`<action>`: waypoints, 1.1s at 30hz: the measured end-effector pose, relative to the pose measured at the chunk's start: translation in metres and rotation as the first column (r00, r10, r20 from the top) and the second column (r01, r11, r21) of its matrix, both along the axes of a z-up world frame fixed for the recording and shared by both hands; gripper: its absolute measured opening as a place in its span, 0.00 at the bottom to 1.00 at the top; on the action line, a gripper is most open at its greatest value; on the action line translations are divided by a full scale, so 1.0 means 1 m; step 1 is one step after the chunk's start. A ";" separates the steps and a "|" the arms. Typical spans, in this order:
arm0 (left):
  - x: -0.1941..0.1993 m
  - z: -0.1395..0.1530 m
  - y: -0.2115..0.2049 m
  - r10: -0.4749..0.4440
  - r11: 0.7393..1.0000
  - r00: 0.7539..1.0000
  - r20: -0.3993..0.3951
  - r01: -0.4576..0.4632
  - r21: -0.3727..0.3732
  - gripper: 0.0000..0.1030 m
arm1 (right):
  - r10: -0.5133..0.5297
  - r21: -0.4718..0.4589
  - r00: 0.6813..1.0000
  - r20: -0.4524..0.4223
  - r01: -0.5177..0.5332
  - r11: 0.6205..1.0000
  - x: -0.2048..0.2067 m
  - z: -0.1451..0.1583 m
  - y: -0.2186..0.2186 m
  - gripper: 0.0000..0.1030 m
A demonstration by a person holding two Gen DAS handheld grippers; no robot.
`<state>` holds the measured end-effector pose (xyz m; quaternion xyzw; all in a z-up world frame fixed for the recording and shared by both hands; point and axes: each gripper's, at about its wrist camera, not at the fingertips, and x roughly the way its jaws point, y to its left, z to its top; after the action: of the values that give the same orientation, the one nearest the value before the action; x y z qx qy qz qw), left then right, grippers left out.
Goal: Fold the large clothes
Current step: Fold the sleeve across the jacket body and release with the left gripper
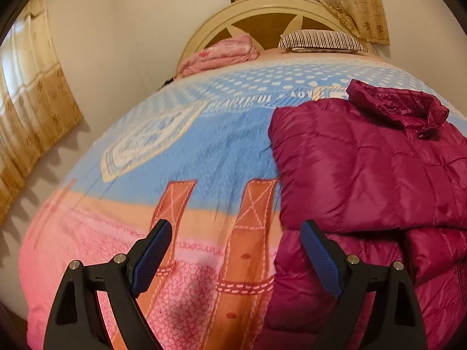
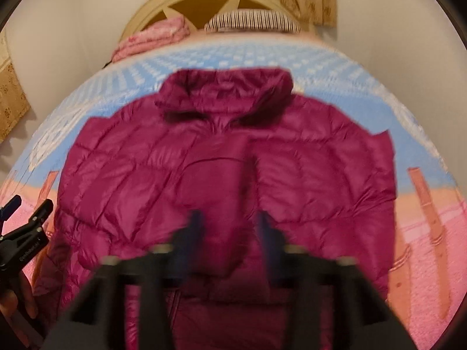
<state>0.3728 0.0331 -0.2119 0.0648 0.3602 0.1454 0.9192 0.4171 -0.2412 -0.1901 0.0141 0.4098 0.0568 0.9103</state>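
A magenta quilted puffer jacket [image 2: 227,157] lies flat on the bed, collar toward the headboard, both sleeves folded in over the body. In the left wrist view it fills the right side [image 1: 370,175]. My left gripper [image 1: 235,255] is open and empty, hovering above the bedspread at the jacket's left edge; it also shows at the left edge of the right wrist view [image 2: 27,204]. My right gripper [image 2: 229,230] is open with nothing between its fingers, blurred by motion, above the jacket's lower middle.
The bed carries a blue, orange and pink patterned bedspread [image 1: 186,157]. A folded pink blanket [image 1: 221,54] and a striped pillow [image 1: 321,40] lie at the cream headboard [image 1: 262,8]. Beige curtains [image 1: 32,110] hang on the left wall and behind the headboard.
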 end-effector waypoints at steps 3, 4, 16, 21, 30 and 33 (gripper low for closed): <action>0.000 -0.002 0.005 0.003 1.000 1.000 -0.010 -0.003 -0.015 0.88 | -0.023 -0.038 0.999 0.024 0.024 0.999 -0.006 0.002 -0.006 0.18; 0.001 -0.003 0.006 0.007 1.000 1.000 -0.013 -0.007 -0.016 0.88 | -0.035 -0.045 0.999 0.032 0.037 0.998 -0.009 0.004 -0.010 0.17; 0.001 0.011 0.008 -0.007 1.000 1.000 -0.004 0.007 -0.023 0.88 | -0.120 -0.028 0.993 0.010 0.120 0.992 -0.020 0.000 -0.055 0.67; 0.005 0.010 0.018 0.034 0.999 0.999 -0.006 -0.034 -0.015 0.88 | -0.105 0.031 0.992 0.066 0.103 0.994 -0.013 0.021 -0.038 0.91; 0.004 -0.027 0.045 0.096 0.992 0.991 -0.091 -0.102 -0.068 0.88 | -0.027 0.140 0.998 -0.053 0.034 0.989 0.003 -0.009 -0.029 0.16; 0.005 -0.028 0.045 0.092 0.993 0.991 -0.094 -0.099 -0.071 0.88 | -0.067 0.111 0.997 -0.042 0.071 0.991 -0.007 -0.009 -0.041 0.16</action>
<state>0.3776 0.0785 -0.2397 0.0193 0.4094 0.1724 0.8957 0.4104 -0.2825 -0.1988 0.0807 0.4224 0.0482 0.9015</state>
